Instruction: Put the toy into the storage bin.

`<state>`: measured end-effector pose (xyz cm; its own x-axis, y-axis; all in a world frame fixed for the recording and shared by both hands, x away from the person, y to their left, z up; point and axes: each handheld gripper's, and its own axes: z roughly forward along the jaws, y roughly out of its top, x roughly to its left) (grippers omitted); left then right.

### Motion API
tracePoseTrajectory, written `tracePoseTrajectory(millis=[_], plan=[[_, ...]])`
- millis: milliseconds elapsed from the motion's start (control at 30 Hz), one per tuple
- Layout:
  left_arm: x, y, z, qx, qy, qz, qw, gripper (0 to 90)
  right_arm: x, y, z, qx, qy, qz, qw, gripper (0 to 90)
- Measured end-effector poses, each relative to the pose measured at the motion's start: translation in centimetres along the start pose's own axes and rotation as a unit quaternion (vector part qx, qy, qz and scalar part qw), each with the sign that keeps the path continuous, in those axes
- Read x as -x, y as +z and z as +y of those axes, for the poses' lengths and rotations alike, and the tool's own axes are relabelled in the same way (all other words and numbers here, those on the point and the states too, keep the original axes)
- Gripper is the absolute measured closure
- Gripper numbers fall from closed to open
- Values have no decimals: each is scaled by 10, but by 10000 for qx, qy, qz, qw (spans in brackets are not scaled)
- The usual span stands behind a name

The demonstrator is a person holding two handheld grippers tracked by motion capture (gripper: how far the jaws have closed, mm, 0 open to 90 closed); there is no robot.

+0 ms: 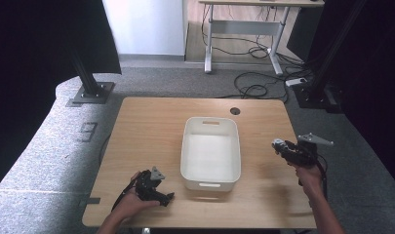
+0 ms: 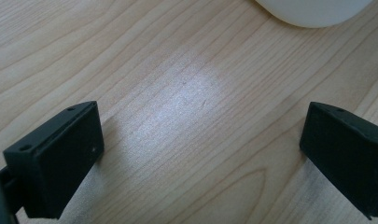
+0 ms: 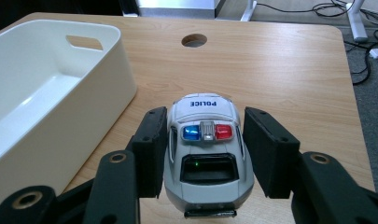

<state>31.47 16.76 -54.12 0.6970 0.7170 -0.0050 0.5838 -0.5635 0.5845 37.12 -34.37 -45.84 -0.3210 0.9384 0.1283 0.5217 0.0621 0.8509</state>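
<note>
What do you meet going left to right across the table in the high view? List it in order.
Left gripper low on the wooden table, jaws open → white bin in the middle → toy police car → right gripper holding the car, raised beside the bin.

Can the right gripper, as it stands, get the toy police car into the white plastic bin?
Probably yes. The right gripper holds the grey toy police car between its fingers, just beside the open white plastic bin, with bare wooden table between them.
</note>
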Motion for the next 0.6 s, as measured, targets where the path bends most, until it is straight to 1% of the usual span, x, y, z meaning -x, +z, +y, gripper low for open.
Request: tracePoseTrajectory(millis=[600], plan=[[0,0,0,1,11,1,10000,0,-18,1,5,16,-86,141,9999,508]])
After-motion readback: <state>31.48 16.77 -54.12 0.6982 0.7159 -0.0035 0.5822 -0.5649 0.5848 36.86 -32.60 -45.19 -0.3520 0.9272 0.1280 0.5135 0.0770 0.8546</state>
